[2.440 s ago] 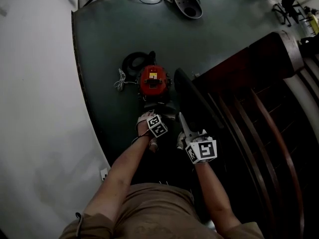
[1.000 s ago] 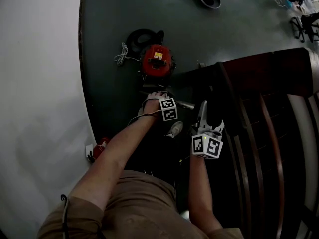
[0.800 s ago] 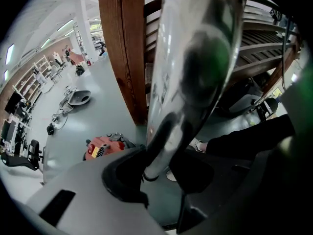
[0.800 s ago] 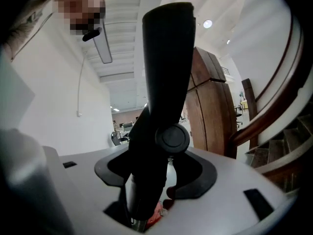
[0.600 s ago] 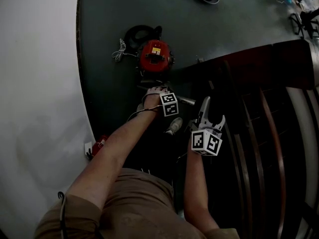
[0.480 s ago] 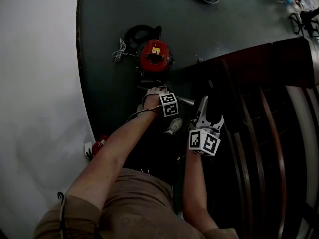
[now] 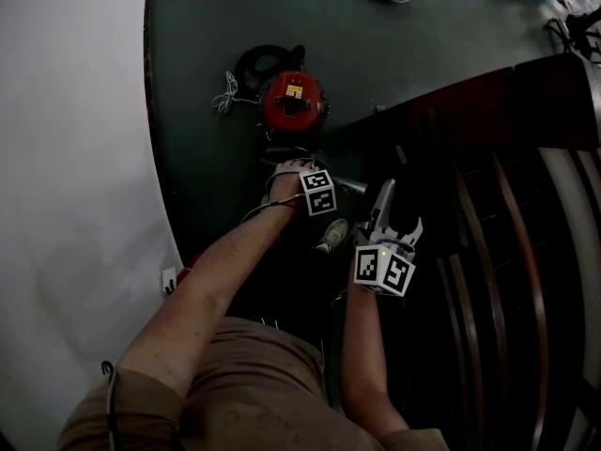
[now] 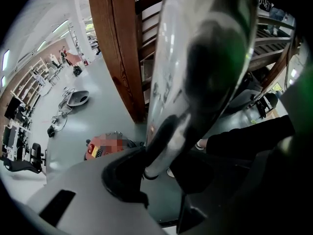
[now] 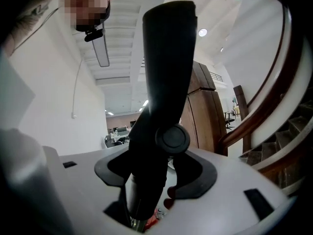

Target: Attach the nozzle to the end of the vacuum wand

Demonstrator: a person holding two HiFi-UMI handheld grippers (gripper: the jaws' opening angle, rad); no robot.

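Observation:
The vacuum wand (image 8: 195, 58) is a shiny metal tube; in the left gripper view it runs up between the jaws, and my left gripper (image 8: 159, 173) is shut on it. In the head view the left gripper (image 7: 305, 181) points down over the wand (image 7: 352, 186), just below the red vacuum. The black nozzle (image 9: 166, 77), with its round button (image 9: 172, 138), stands between the pads of my right gripper (image 9: 156, 173), which is shut on it. A silver tube shows under the nozzle's lower end. In the head view the right gripper (image 7: 402, 209) sits right of the left one.
A red canister vacuum (image 7: 291, 101) with a black hose coil (image 7: 261, 64) and a white cord (image 7: 228, 97) stands on the dark floor. A wooden staircase with curved rails (image 7: 488, 205) fills the right. A white wall (image 7: 75, 158) bounds the left. A shoe (image 7: 331, 236) lies between the grippers.
Both grippers keep their holds. The left gripper has stayed in place on the wand. The right gripper with the nozzle has tilted a little beside it.

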